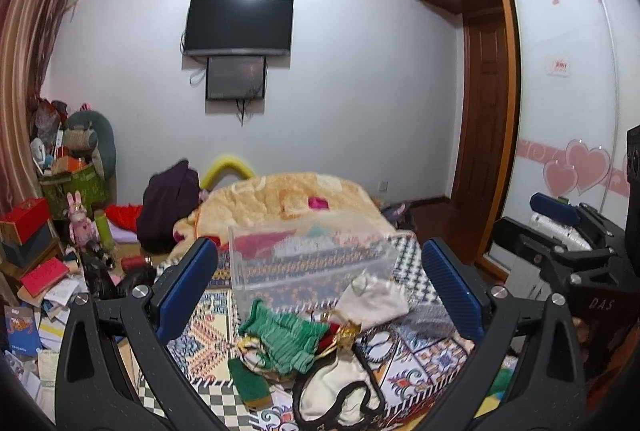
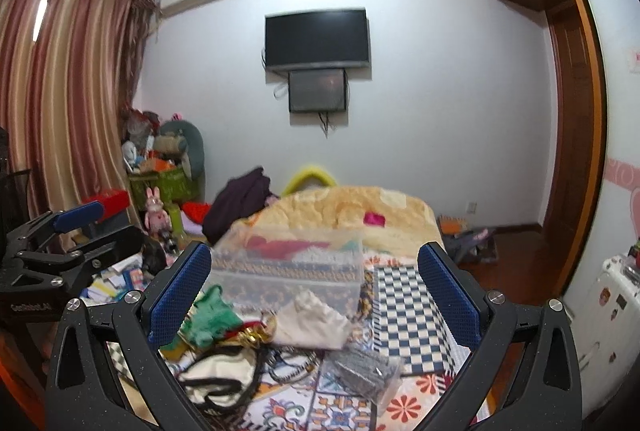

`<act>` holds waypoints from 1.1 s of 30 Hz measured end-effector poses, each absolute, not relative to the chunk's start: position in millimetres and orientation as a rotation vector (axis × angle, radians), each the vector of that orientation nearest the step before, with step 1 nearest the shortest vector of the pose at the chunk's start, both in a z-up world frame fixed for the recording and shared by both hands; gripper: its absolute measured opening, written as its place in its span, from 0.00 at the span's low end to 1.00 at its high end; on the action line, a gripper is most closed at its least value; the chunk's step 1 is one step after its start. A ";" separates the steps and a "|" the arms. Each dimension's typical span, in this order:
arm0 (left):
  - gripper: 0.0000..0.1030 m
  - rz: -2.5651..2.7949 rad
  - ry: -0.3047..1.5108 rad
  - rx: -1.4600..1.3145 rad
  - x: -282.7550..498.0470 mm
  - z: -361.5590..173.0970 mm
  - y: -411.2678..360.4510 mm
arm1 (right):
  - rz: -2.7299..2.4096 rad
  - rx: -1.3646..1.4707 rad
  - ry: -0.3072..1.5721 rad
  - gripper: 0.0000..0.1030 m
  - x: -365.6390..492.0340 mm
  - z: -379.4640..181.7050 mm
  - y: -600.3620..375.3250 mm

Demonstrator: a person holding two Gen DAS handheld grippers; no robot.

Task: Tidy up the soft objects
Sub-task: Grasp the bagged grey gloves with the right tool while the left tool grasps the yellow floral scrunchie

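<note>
- Both tongs, left (image 1: 320, 291) and right (image 2: 314, 295), hang spread and empty above the bed's soft pile.
- Judged step: choosing; next, grasp the green knit (image 1: 286, 339) for the clear bin (image 1: 312, 259).

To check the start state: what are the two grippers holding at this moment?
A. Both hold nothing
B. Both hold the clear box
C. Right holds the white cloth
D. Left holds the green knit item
A: the left gripper and the right gripper both stand wide open, nothing between the fingers.
</note>
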State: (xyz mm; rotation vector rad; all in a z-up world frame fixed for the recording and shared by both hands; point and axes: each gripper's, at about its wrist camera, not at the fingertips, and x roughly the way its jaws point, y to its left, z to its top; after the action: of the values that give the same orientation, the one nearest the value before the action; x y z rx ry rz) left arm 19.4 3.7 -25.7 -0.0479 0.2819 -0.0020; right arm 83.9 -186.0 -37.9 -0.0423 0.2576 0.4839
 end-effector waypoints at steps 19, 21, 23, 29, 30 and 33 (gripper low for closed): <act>0.98 0.126 0.689 -0.209 84.3 -159.8 88.5 | 0.408 -0.031 0.692 1.00 166.8 -147.4 -214.6; 0.87 0.127 0.711 -0.234 88.2 -167.1 95.5 | 0.398 -0.024 0.721 1.00 171.1 -156.2 -216.7; 0.80 0.119 0.736 -0.255 92.4 -174.8 99.5 | 0.391 -0.021 0.743 0.95 173.2 -163.4 -218.8; 0.67 0.083 0.722 -0.246 102.2 -174.5 91.5 | 0.401 -0.039 0.783 0.81 175.2 -175.4 -214.8; 0.63 0.075 0.724 -0.243 105.0 -174.9 90.1 | 0.403 -0.043 0.787 0.78 174.2 -176.2 -214.3; 0.58 0.071 0.738 -0.246 112.4 -177.2 89.3 | 0.416 -0.049 0.798 0.67 176.6 -179.4 -208.6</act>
State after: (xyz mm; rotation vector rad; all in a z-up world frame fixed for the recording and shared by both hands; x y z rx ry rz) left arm 112.4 89.3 -177.2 -0.2463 0.7379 0.0708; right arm 176.6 -208.6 -179.4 -0.0486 0.7975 0.4157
